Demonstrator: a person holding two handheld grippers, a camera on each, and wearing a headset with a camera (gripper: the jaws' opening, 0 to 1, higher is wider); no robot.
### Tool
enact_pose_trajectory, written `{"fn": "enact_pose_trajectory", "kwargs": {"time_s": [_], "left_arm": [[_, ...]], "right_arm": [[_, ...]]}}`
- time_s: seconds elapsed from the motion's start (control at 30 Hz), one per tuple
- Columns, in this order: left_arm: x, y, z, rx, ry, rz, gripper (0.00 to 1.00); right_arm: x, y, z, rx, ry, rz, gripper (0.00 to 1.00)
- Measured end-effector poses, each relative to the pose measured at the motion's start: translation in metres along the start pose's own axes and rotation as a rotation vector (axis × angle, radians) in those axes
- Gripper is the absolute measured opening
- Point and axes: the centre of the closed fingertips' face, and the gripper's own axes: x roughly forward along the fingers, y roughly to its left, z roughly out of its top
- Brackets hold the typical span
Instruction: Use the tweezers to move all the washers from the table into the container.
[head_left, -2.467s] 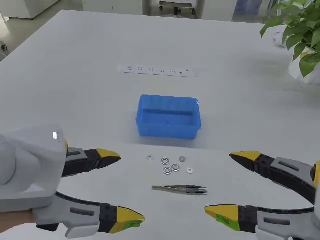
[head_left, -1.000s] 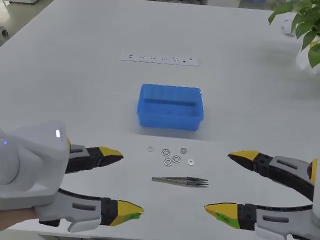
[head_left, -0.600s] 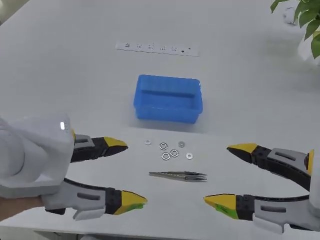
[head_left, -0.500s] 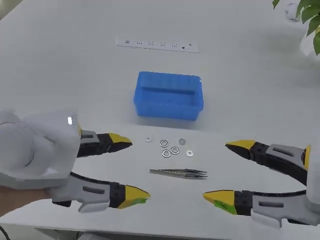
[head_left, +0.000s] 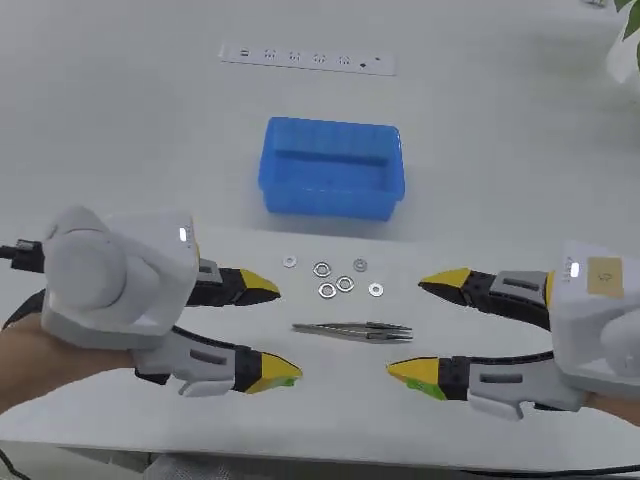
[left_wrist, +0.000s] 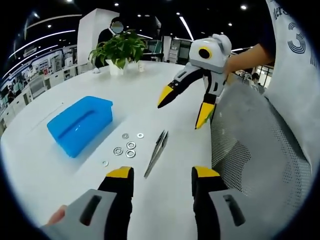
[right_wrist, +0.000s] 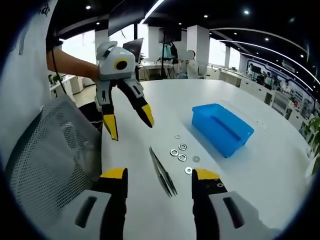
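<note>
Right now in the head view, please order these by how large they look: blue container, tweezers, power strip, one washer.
1. blue container, clearly largest.
2. power strip, long but thin.
3. tweezers, shorter and thinner.
4. washer, smallest.

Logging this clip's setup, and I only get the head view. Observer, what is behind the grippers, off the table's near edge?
Observer: A grey mesh chair back stands close by the near edge of the table, at the person's side.
Operator: And the white shape cut off at the top right?
Observer: That is the white pot of a leafy plant, standing on the table beyond the blue container.
Operator: What is overhead?
Observer: Rows of ceiling lights, in a large open room.
</note>
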Motion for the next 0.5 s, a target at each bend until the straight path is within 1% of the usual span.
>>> {"fn": "enact_pose_trajectory", "kwargs": {"time_s": [0.07, 0.1, 0.23, 0.3, 0.4, 0.5], "left_arm": [[0.004, 0.001, -0.002, -0.010, 0.008, -0.014, 0.51], [0.006, 0.001, -0.002, -0.009, 0.011, -0.015, 0.51], [0.012, 0.005, -0.003, -0.004, 0.019, -0.014, 0.50], [0.015, 0.005, -0.004, 0.000, 0.027, -0.027, 0.49], [0.019, 0.006, -0.009, 0.013, 0.051, -0.041, 0.47], [0.023, 0.007, -0.013, 0.018, 0.073, -0.055, 0.44]], "right_arm": [[0.004, -0.001, -0.003, -0.003, 0.008, 0.010, 0.51], [0.006, -0.002, -0.005, -0.005, 0.019, 0.014, 0.51], [0.011, -0.004, -0.009, -0.009, 0.032, 0.025, 0.48], [0.014, -0.006, -0.011, -0.016, 0.037, 0.023, 0.47], [0.019, -0.005, -0.016, -0.005, 0.064, 0.048, 0.41], [0.026, -0.003, -0.019, -0.030, 0.087, 0.073, 0.37]]}}
